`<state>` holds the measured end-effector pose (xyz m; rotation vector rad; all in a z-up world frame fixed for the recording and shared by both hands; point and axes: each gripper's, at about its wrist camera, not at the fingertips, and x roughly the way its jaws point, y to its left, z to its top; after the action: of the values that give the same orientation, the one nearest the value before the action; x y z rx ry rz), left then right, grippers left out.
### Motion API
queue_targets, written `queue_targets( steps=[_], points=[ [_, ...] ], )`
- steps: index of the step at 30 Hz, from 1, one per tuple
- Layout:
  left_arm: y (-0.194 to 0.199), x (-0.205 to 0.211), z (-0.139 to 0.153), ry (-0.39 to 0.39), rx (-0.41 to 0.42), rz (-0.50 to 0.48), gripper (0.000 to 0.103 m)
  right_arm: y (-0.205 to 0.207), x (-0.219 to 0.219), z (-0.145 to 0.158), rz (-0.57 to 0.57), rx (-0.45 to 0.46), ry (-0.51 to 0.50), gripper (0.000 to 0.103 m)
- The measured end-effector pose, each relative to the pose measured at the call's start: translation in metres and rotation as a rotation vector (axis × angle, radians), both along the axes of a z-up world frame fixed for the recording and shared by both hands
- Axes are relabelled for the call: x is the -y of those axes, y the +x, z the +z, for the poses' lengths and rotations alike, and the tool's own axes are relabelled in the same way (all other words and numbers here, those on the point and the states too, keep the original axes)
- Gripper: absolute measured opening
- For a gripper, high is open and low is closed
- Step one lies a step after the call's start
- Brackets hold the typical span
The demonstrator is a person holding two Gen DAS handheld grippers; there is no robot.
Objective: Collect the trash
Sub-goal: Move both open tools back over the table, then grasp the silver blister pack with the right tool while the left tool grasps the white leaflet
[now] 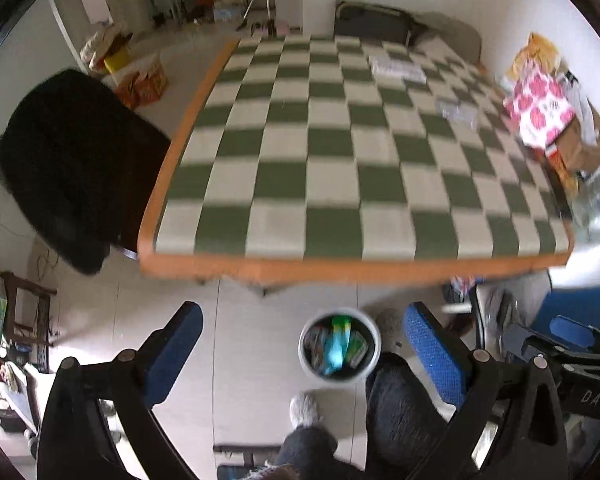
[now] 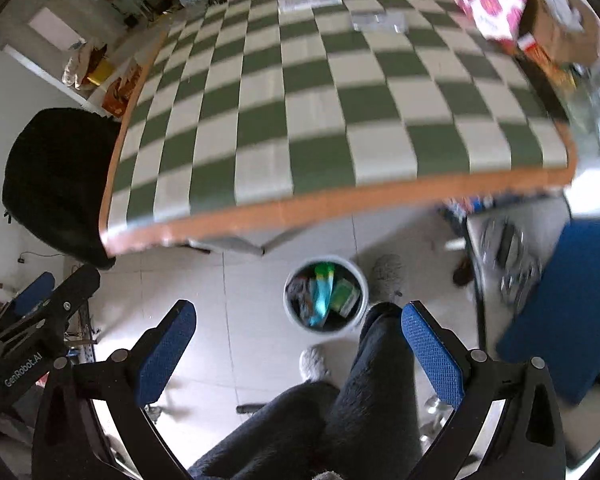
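I am holding the left hand-held gripper (image 1: 300, 350) wide open and gripping nothing, above the floor beside a black chair (image 1: 72, 160). The white bin (image 1: 339, 346) is sitting on the floor below the checkered tabletop (image 1: 340, 152), trash inside, by the person's legs (image 2: 364, 392). The right hand-held gripper (image 2: 298, 346) is gaping equally wide, empty.

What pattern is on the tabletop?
A green and white checkerboard tabletop, edged in orange; clearest in the left wrist view.

Black grippers (image 2: 298, 344) with 2 blue-padded fingers (image 2: 432, 354); dark fuzzy trousers (image 2: 380, 392).
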<state>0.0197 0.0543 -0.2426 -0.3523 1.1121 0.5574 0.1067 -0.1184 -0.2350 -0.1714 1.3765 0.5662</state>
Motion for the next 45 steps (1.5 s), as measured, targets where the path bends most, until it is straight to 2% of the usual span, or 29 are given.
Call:
queue_targets(
  steps=[3,8,12,15,19,23,25,27,29,30,32,34,36,38,40,43,45],
  points=[
    [0.043,-0.012,0.001,0.039,0.000,0.029,0.103,0.058,-0.013,0.004,0.045,0.019,-0.024,0.103],
    [0.137,-0.034,-0.018,0.070,-0.062,0.107,0.103,0.202,-0.047,-0.018,0.211,0.045,-0.179,0.103],
    [0.227,-0.049,-0.057,0.049,-0.158,0.169,0.103,0.315,-0.081,-0.053,0.363,0.032,-0.323,0.103],
    [0.281,-0.062,-0.086,0.010,-0.220,0.219,0.103,0.378,-0.107,-0.083,0.488,0.022,-0.426,0.103],
    [0.333,-0.079,-0.114,-0.035,-0.256,0.288,0.103,0.425,-0.144,-0.116,0.699,0.039,-0.506,0.103],
    [0.364,-0.092,-0.131,-0.044,-0.299,0.312,0.103,0.446,-0.170,-0.145,0.877,0.048,-0.551,0.103],
    [0.371,-0.095,-0.134,-0.035,-0.316,0.304,0.103,0.452,-0.177,-0.157,0.926,0.040,-0.553,0.103],
    [0.379,-0.099,-0.136,-0.022,-0.335,0.288,0.103,0.462,-0.180,-0.163,0.939,-0.008,-0.517,0.102],
    [0.387,-0.103,-0.135,-0.011,-0.344,0.267,0.103,0.471,-0.176,-0.161,0.907,-0.050,-0.454,0.094],
    [0.393,-0.105,-0.134,0.001,-0.344,0.245,0.103,0.475,-0.172,-0.157,0.883,-0.037,-0.432,0.090],
    [0.410,-0.107,-0.128,0.053,-0.341,0.167,0.103,0.487,-0.164,-0.150,0.792,-0.037,-0.406,0.071],
    [0.431,-0.107,-0.122,0.131,-0.339,0.041,0.103,0.510,-0.149,-0.147,0.622,-0.085,-0.386,0.069],
    [0.454,-0.103,-0.117,0.204,-0.340,-0.108,0.103,0.536,-0.129,-0.144,0.452,-0.077,-0.374,0.069],
    [0.484,-0.098,-0.117,0.290,-0.363,-0.312,0.103,0.565,-0.108,-0.143,0.303,-0.071,-0.369,0.069],
    [0.508,-0.096,-0.121,0.354,-0.391,-0.478,0.103,0.597,-0.082,-0.142,0.139,-0.126,-0.315,0.069],
    [0.544,-0.090,-0.136,0.458,-0.456,-0.757,0.103,0.623,-0.070,-0.141,0.050,-0.153,-0.310,0.069],
    [0.558,-0.089,-0.148,0.486,-0.514,-0.912,0.103,0.633,-0.067,-0.142,0.033,-0.171,-0.307,0.069]
  ],
)
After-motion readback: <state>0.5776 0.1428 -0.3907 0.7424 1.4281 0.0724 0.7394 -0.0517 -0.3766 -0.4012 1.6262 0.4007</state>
